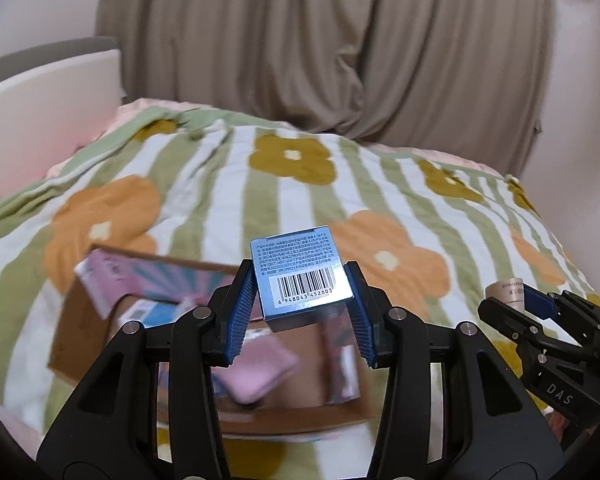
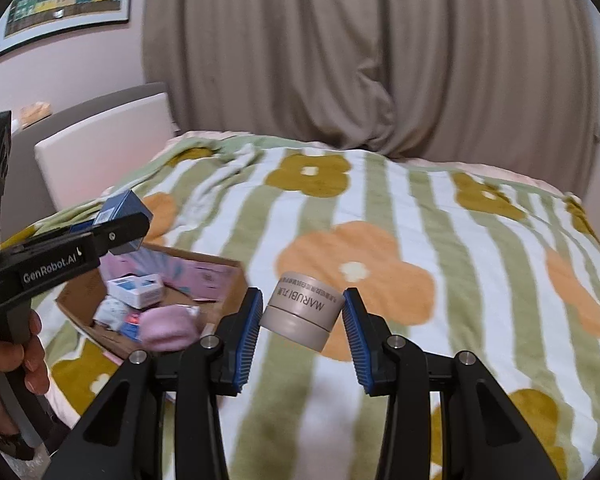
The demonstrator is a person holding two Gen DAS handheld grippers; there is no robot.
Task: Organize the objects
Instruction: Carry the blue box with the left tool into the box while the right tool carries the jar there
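My left gripper (image 1: 302, 292) is shut on a small blue box (image 1: 300, 276) with a barcode and holds it above an open cardboard box (image 1: 80, 320) on the bed. It also shows in the right wrist view (image 2: 120, 224), at the left, with the blue box (image 2: 122, 204) in it. My right gripper (image 2: 302, 312) is shut on a beige round jar (image 2: 302, 310) marked MARUBI, above the blanket to the right of the cardboard box (image 2: 228, 296). It shows in the left wrist view (image 1: 516, 300) at the right, with the jar (image 1: 506, 290) in it.
The cardboard box holds a pink pouch (image 2: 168, 326), a white and blue box (image 2: 136, 290) and pink packets (image 1: 104, 280). A green striped flower blanket (image 2: 420, 240) covers the bed. A white headboard (image 2: 100, 148) stands at the left, a taupe curtain (image 2: 360, 60) behind.
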